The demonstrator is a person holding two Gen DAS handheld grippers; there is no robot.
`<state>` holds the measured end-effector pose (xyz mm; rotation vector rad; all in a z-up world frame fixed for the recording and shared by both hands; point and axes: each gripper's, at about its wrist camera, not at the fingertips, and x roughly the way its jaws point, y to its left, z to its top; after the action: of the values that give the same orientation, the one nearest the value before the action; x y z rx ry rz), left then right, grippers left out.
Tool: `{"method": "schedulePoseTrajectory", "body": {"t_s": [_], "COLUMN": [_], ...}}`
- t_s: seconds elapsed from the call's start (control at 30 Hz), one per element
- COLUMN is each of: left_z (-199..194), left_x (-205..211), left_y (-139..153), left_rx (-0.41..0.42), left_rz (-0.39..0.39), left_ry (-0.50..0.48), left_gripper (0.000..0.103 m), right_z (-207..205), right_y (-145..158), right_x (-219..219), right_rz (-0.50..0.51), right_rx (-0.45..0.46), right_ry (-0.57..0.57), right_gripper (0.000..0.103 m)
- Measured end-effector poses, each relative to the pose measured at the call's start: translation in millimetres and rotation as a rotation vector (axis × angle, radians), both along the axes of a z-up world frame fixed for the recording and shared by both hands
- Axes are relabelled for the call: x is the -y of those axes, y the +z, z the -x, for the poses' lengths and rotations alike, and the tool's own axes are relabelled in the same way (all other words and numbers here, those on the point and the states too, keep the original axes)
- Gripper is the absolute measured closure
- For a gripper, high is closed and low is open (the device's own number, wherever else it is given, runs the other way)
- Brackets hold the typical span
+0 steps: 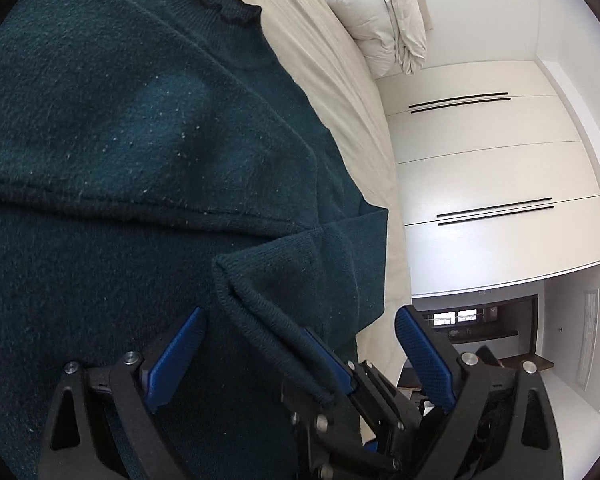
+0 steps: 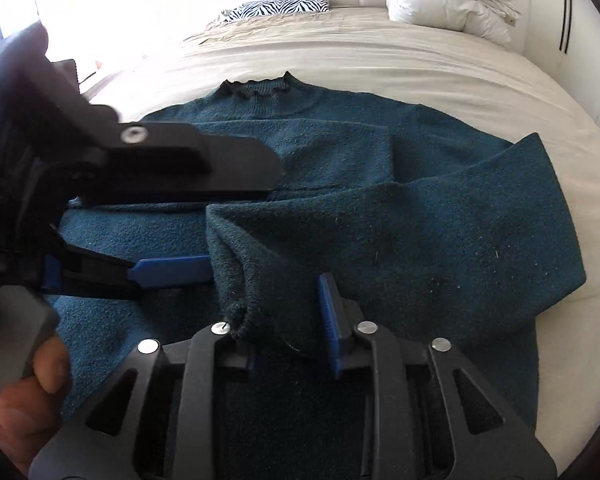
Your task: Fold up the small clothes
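The dark teal knitted sweater lies flat on the cream bed. The right gripper clamps the folded sleeve cuff, whose length runs rightward. The left gripper stands spread beside it, gripping nothing.

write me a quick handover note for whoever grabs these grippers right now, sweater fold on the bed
Left gripper: open, fingers on either side of the sleeve cuff, not closed on it.
Right gripper: shut on the same cuff, holding it above the sweater body.
Sweater: dark teal, lying flat on the bed, collar pointing toward the headboard. The other sleeve already lies folded across the chest.
Done: one sleeve folded in.
Left: lay the held sleeve across the body, release, then probably fold the body up.
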<state>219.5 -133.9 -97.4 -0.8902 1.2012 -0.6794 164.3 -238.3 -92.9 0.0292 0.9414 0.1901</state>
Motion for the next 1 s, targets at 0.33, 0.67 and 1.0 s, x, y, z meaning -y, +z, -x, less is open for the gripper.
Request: {"method": "schedulePoseTrajectory", "body": {"t_s": [0.33,0.67,1.0], "left_z": [-2,-31,-63], "left_x": [13,-33,-118], "left_y": [5,103,74], "left_rx": [-0.006,0.271,0.197], "left_rz": [-0.104,-0.268,-0.359], "left_ry": [-0.031,-0.031,0.068], "left_gripper": [0.095,0.095,0.095], "right_z": [61,67,44], "right_y": [-1,-21,-30], "right_x": [44,83,90], "right_rz": [-0.240,-0.369,-0.421], "right_rx": [-0.080,-0.099,-0.118], "right_ry": [-0.069,-0.126,-0.151], "right_gripper": [0.034,0.034,0.034]}}
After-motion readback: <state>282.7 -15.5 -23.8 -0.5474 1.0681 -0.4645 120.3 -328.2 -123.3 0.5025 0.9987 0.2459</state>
